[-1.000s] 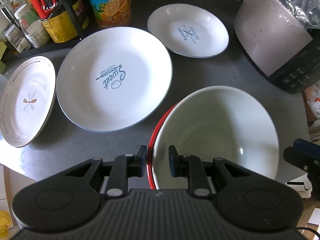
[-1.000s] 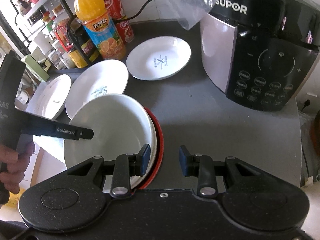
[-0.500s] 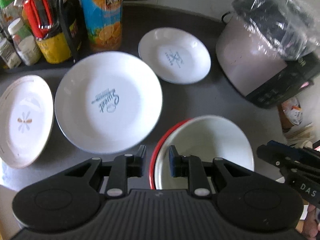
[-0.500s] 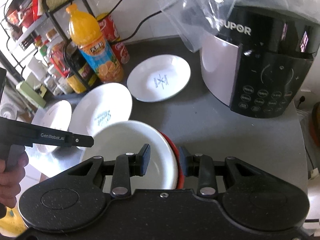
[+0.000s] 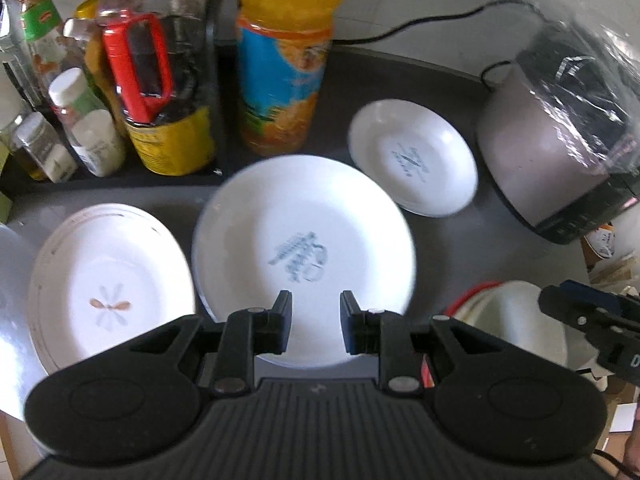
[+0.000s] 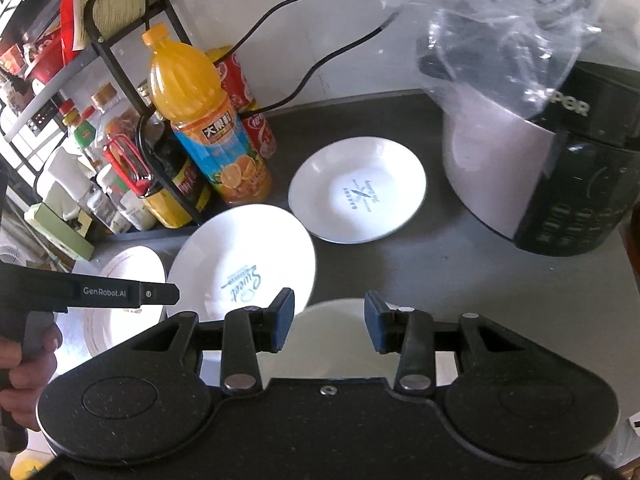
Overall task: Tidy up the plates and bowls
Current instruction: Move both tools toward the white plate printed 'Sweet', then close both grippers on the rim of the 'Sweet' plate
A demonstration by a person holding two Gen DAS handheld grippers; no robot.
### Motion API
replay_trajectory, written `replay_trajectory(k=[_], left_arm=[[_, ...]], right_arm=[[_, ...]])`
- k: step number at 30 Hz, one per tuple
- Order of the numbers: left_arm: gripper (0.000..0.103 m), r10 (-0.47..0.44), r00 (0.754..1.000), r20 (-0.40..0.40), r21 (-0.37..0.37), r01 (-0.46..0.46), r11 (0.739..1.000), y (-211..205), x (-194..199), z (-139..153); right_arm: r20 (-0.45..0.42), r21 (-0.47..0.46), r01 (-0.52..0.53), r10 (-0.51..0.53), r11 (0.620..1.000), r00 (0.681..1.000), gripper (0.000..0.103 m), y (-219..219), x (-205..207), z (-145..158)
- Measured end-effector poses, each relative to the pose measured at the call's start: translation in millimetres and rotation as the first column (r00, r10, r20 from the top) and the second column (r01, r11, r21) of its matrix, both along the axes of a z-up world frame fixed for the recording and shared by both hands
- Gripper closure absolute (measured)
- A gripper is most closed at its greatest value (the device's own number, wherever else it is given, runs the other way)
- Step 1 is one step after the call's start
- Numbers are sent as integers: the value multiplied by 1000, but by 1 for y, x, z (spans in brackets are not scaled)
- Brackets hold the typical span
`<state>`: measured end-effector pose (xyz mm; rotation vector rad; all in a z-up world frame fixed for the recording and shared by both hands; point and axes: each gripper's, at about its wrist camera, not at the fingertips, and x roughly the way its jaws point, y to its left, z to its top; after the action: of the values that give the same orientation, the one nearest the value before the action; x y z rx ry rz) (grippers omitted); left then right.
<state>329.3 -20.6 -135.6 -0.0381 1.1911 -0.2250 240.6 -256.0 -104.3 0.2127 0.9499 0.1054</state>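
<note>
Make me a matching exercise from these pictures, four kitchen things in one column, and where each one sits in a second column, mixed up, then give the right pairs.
Things:
1. Sweet plate
2. orange juice bottle
3. flower-pattern plate
4. Supor cooker

Places:
A. far right of the counter, under a plastic bag
B. leftmost of the three plates
C. standing at the back, beside red cans
D. middle plate, ahead of the left tool

Pairs: 1-D, 2-C, 3-B, 4-A

Left gripper (image 6: 160, 295) arm: "GenRobot.AI"
Large plate (image 6: 244, 268): "Sweet", script
Juice bottle (image 6: 204, 120) label: "大果粒"
Cooker (image 6: 560, 152) front: "…PER", start hidden by plastic bag (image 6: 512, 28)
Small plate (image 6: 357, 189): print unreadable
</note>
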Motion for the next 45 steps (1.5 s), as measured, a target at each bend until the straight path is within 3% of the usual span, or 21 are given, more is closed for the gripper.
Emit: replay_trajectory(k=[23, 36, 45], left_arm=[[79, 8, 1000, 8, 48, -8, 999, 49, 52, -36], [80, 26, 999, -39, 49, -24, 999, 52, 67, -70], [80, 54, 998, -24, 50, -52, 997, 58, 71, -72]], right_arm=[[-79, 19, 28, -27, 999, 997, 64, 21, 58, -24], [-213, 29, 25, -18, 999, 977, 64, 38, 95, -62], [-305, 29, 36, -26, 999, 952, 66, 39, 113, -90]])
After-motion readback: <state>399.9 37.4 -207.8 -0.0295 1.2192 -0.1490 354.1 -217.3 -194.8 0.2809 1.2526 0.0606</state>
